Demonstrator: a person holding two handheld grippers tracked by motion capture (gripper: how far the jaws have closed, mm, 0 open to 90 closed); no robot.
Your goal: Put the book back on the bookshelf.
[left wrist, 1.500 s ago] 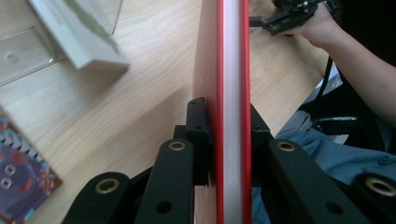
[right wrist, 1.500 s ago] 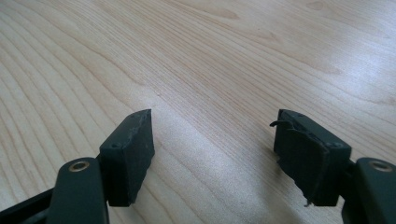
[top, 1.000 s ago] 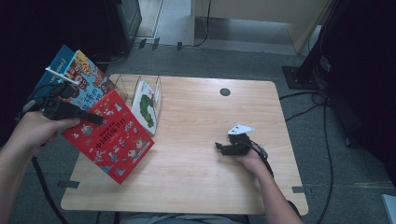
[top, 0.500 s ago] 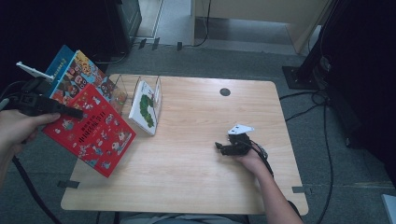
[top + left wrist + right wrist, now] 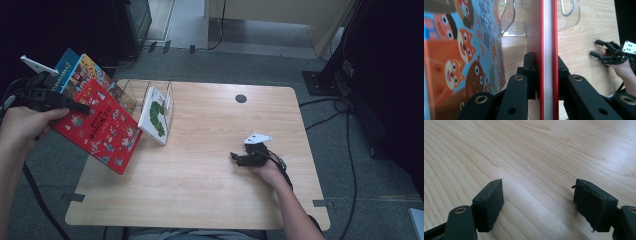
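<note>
A light wooden table carries a clear rack holding a white book.

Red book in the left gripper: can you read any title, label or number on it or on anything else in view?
Red book: cover characters too small and blurred to read.
Blue picture book beside it: red characters, apparently Chinese, too angled and cropped to read.
White book in the clear rack: a green picture, no readable text.
Right gripper: dots on its plate, no words.

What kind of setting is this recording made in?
Probably an office or lab set up for recording: a plain wooden table on grey carpet, cables trailing over the floor, and children's picture books, one red book clamped in the left gripper.
</note>
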